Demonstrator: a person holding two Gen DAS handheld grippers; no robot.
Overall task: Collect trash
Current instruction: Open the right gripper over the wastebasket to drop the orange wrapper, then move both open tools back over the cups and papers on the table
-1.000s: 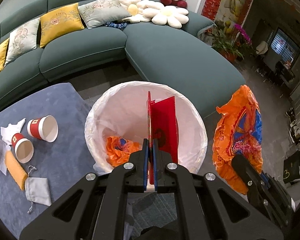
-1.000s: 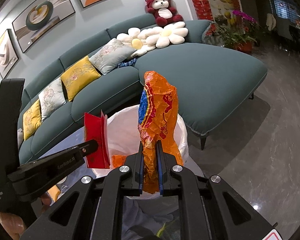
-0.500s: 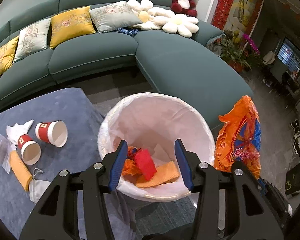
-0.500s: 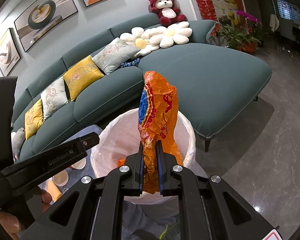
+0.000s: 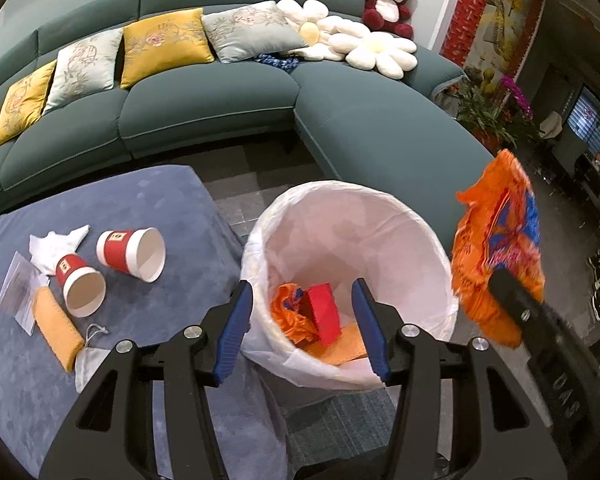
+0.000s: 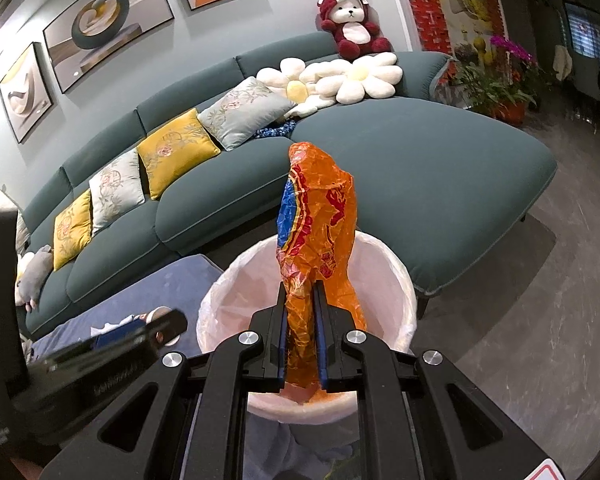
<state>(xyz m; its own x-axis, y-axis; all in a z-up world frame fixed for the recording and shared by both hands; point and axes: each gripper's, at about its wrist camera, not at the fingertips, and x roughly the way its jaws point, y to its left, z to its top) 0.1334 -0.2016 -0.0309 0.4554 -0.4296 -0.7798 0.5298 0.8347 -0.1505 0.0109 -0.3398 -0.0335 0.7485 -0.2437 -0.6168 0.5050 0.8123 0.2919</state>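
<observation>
A white-lined trash bin (image 5: 384, 216) stands beside the blue ottoman. Inside it lie a red box (image 5: 325, 312), an orange wrapper and a yellow-orange piece. My left gripper (image 5: 304, 332) hangs open over the bin's near rim with nothing between its blue pads. My right gripper (image 6: 302, 338) is shut on a crumpled orange plastic bag (image 6: 320, 224) with red and blue print, held upright over the bin (image 6: 396, 264). In the left wrist view that bag (image 5: 496, 248) hangs just right of the bin.
On the blue ottoman (image 5: 100, 200) lie two red paper cups (image 5: 130, 248), a crumpled white tissue (image 5: 56, 240), a yellow cloth (image 5: 54, 328), a small drawstring pouch and paper. A curved teal sofa (image 5: 228, 120) with cushions stands behind. Potted plants (image 5: 488, 108) stand at the right.
The left gripper opened and let go of the red box, which fell into the bin. The left gripper then drifted toward the bin's left side. The right gripper still holds the orange bag.
</observation>
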